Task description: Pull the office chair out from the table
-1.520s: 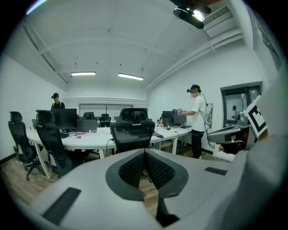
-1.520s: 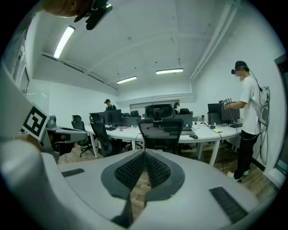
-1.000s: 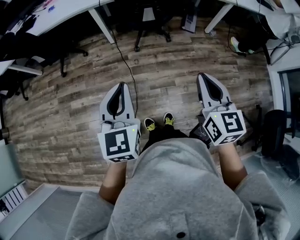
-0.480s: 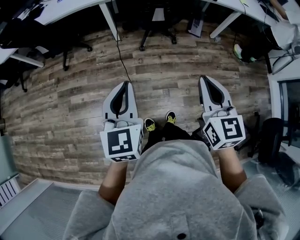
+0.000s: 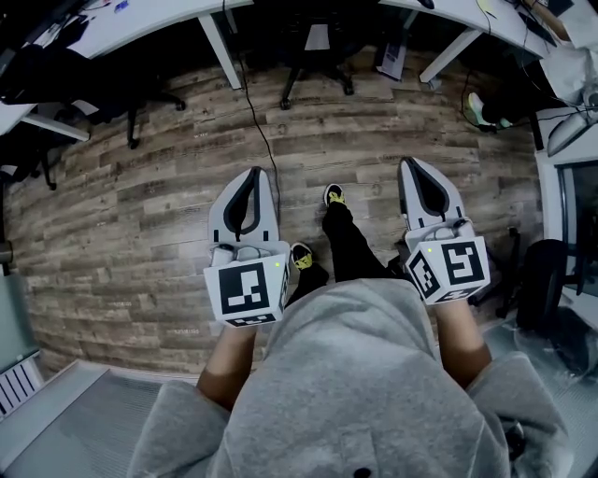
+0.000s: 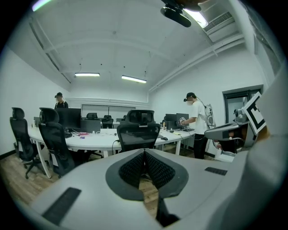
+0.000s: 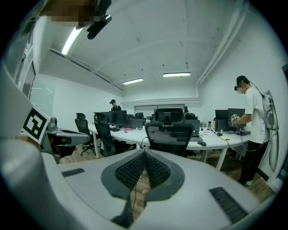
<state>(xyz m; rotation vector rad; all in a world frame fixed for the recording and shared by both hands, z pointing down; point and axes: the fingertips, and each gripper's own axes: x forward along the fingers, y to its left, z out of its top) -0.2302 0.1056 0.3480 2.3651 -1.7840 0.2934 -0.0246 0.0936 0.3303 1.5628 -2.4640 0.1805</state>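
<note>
The black mesh office chair (image 5: 316, 47) stands tucked under the white table (image 5: 149, 14) at the top middle of the head view; only its wheeled base and seat show there. Its backrest faces me in the left gripper view (image 6: 137, 134) and in the right gripper view (image 7: 170, 130). My left gripper (image 5: 254, 174) and right gripper (image 5: 408, 163) are held side by side over the wood floor, well short of the chair. Both are shut with nothing between their pads, as each gripper view shows: left gripper (image 6: 145, 152), right gripper (image 7: 145, 152).
A black cable (image 5: 262, 131) runs across the floor from the table. More black chairs (image 5: 140, 93) stand at the left, another chair (image 5: 542, 280) at the right. A person (image 7: 254, 130) stands at the right-hand desk. My forward foot (image 5: 334, 196) lies between the grippers.
I have stepped towards the table: one foot has swung forward, and the floor and chair base have slid nearer in the head view. Both grippers stayed shut and level.
</note>
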